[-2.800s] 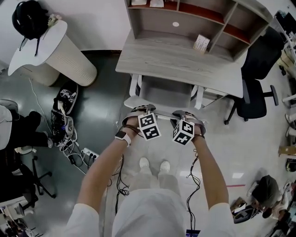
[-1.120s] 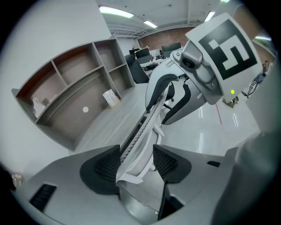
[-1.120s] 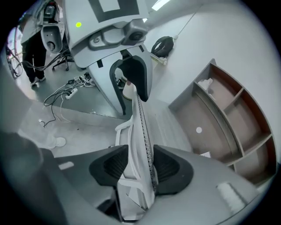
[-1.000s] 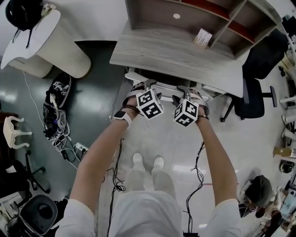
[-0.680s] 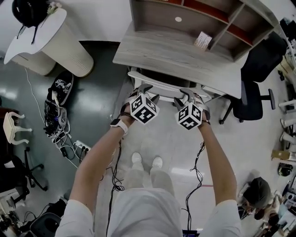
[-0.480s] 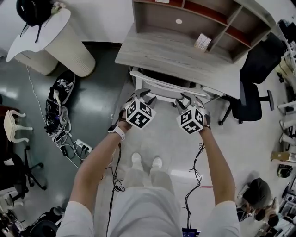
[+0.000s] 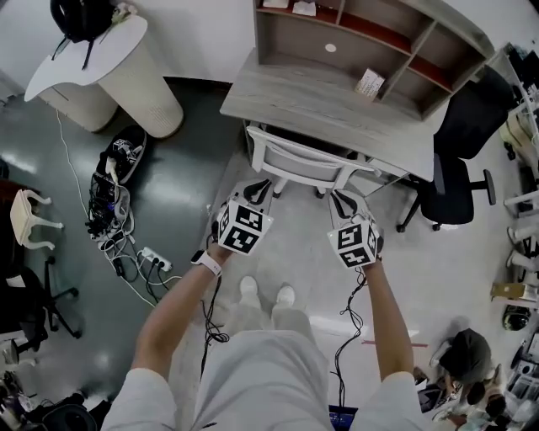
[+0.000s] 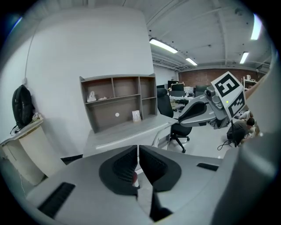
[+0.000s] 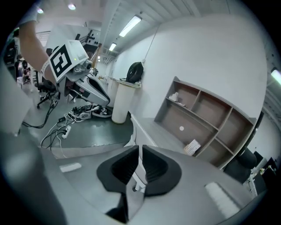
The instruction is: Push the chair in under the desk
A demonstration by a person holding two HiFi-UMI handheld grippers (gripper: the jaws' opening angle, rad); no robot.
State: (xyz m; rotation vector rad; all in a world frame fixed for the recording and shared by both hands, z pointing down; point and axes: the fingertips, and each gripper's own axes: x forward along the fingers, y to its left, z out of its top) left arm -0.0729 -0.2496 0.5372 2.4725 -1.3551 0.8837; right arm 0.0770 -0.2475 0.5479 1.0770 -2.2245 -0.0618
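Beyond left tongs [image 7: 257,188] and right tongs [image 7: 341,201], just closed empty, stands the chair [image 7: 301,157].

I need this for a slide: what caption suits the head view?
Chair tucked under the desk; left gripper and right gripper held clear of it, jaws just closed on nothing.

Two grippers sit mid-frame, the left gripper [image 7: 254,189] and the right gripper [image 7: 341,202], both with jaws just closing on nothing. There is one desk [image 7: 320,105] at top centre carrying one shelf unit [image 7: 290,38], and one card [image 7: 369,83] stands in it. One white chair [image 7: 299,160] is at the desk. One black office chair [image 7: 459,181] is at right. One white stand [image 7: 109,63] at upper left carries one black bag [image 7: 80,17]. One white stool [image 7: 29,220] is at the left edge and one power strip [image 7: 156,258] lies left of centre. The person's two white shoes [image 7: 248,290] [image 7: 286,296] are at lower centre.
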